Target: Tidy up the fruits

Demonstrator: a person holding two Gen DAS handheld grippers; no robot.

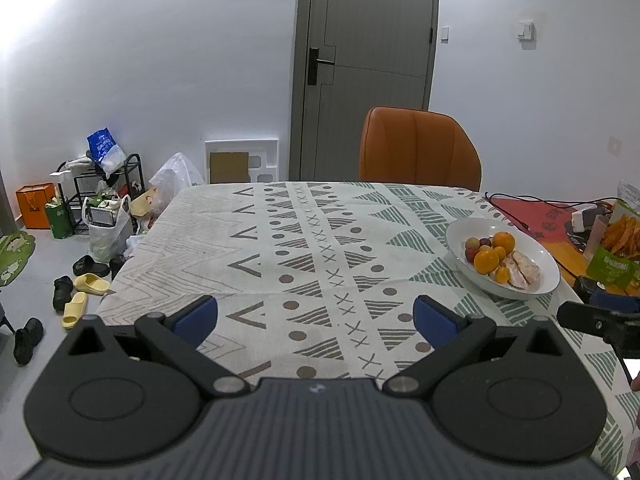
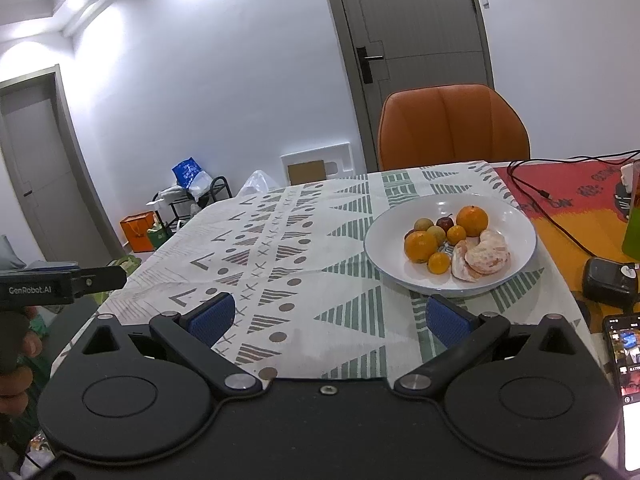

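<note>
A white plate (image 2: 516, 220) stands on the patterned tablecloth (image 2: 304, 248), holding two oranges (image 2: 420, 246), small kumquats (image 2: 439, 263), peeled pomelo pieces (image 2: 486, 256) and small reddish and yellowish fruits (image 2: 445, 223). In the left wrist view the same plate (image 1: 540, 276) lies to the right, with oranges (image 1: 486, 261) on it. My left gripper (image 1: 316, 318) is open over bare cloth, well left of the plate. My right gripper (image 2: 328, 316) is open with nothing between its fingers, its right fingertip just short of the plate's near rim.
An orange chair (image 2: 452, 128) stands behind the table. Right of the plate lie a black cable (image 2: 556, 216), a black device (image 2: 610, 284), a phone (image 2: 626, 360) and a snack bag (image 1: 616, 248). Bags, a rack (image 1: 100, 192) and shoes sit on the floor at left.
</note>
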